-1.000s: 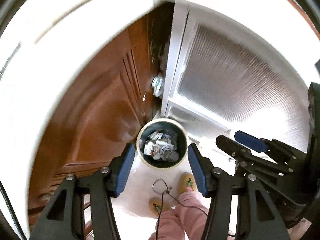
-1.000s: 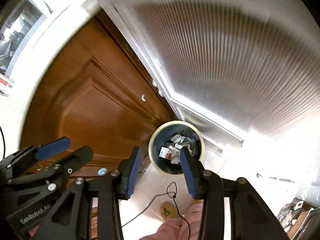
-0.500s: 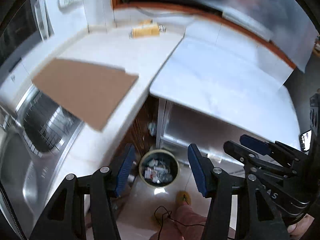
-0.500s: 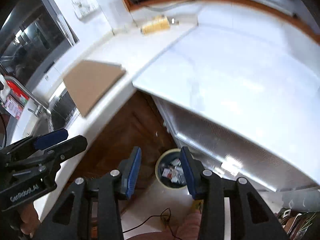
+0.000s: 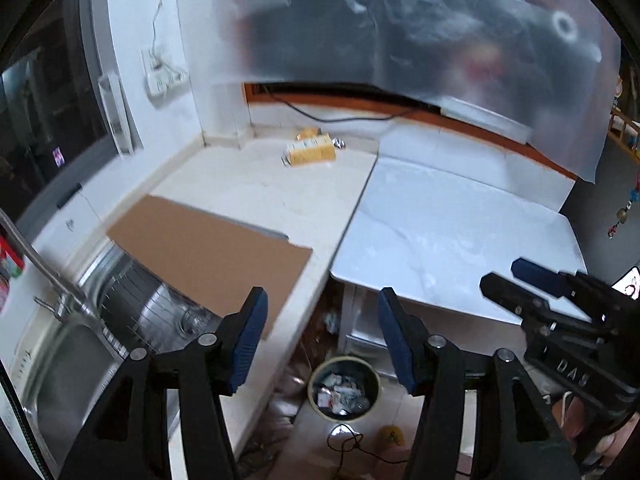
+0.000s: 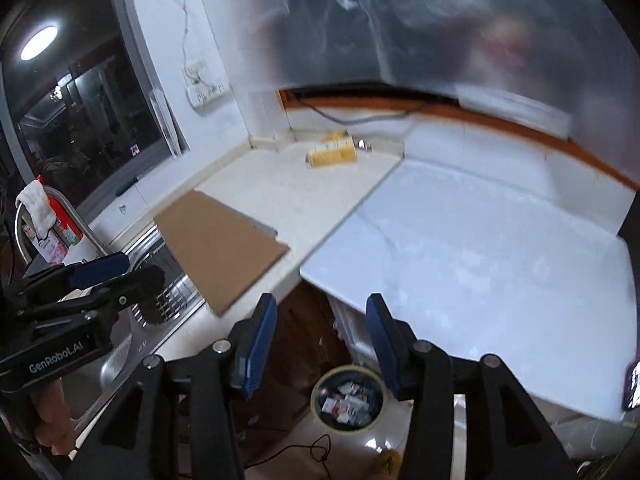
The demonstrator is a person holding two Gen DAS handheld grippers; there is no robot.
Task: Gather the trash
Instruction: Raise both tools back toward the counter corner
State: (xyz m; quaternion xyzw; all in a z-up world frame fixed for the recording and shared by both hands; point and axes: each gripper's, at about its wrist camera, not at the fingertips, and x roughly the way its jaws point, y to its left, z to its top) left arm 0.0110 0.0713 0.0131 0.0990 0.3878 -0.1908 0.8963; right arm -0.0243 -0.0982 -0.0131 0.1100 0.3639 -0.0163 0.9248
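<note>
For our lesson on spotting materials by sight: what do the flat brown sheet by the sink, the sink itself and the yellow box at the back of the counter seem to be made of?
Brown sheet: probably cardboard; matt, uniform tan, thin with straight cut edges.
Sink: looks like stainless steel; grey, shiny, with a ribbed draining area.
Yellow box: likely printed card packaging; flat faces and sharp corners, though too blurred to be sure.

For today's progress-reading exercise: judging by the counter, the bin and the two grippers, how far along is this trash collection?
Done: the bin on the floor already holds wrappers. In hand: nothing; the left gripper and right gripper are both empty, jaws opening. Left: the yellow box and small wrappers beside it at the back of the counter; possibly the cardboard sheet overhanging the sink.
</note>
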